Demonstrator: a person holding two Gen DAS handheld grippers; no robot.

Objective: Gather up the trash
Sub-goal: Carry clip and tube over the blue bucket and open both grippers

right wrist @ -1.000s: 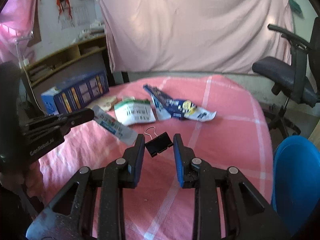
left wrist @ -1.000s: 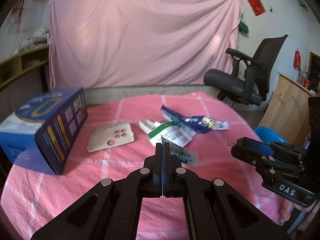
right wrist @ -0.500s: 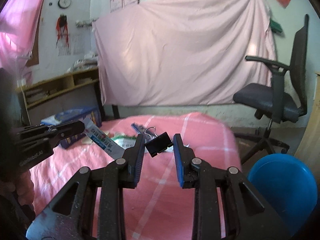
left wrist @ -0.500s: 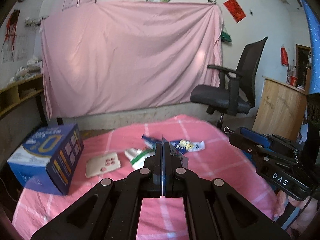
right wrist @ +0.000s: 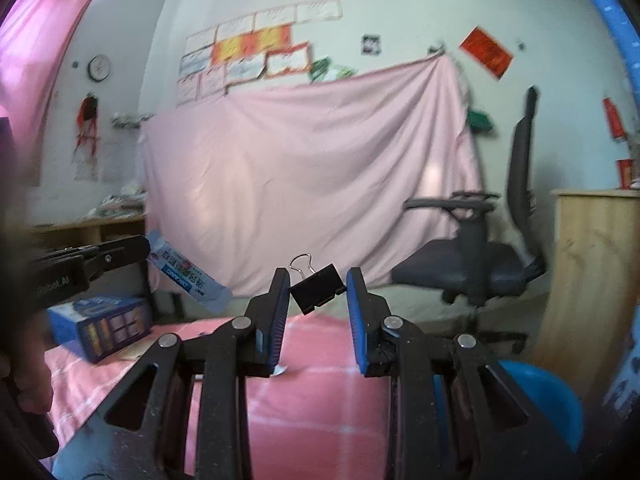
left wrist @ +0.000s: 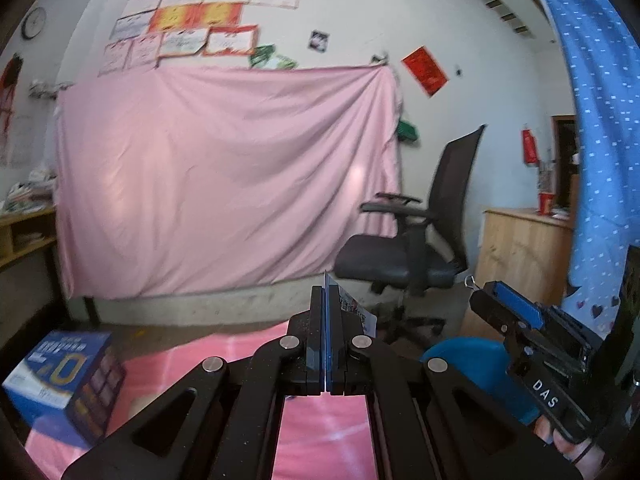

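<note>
My left gripper (left wrist: 326,292) is shut on a blue-and-white wrapper (left wrist: 354,306), held high above the pink table (left wrist: 320,428). The wrapper also shows in the right wrist view (right wrist: 188,276), hanging from the left gripper (right wrist: 140,248). My right gripper (right wrist: 318,284) is shut on a black binder clip (right wrist: 318,294), also lifted. The right gripper (left wrist: 480,300) appears at the right of the left wrist view. A blue bin (left wrist: 476,364) stands low beside the table, and shows in the right wrist view (right wrist: 548,408).
A blue box (left wrist: 64,380) stands on the table's left side, also seen in the right wrist view (right wrist: 104,326). A black office chair (left wrist: 416,248) and a wooden cabinet (left wrist: 524,248) stand behind. A pink sheet (left wrist: 224,176) covers the back wall.
Both grippers have risen and tilted up from the table, carrying the wrapper and the binder clip. The trash left on the table has dropped out of view.
</note>
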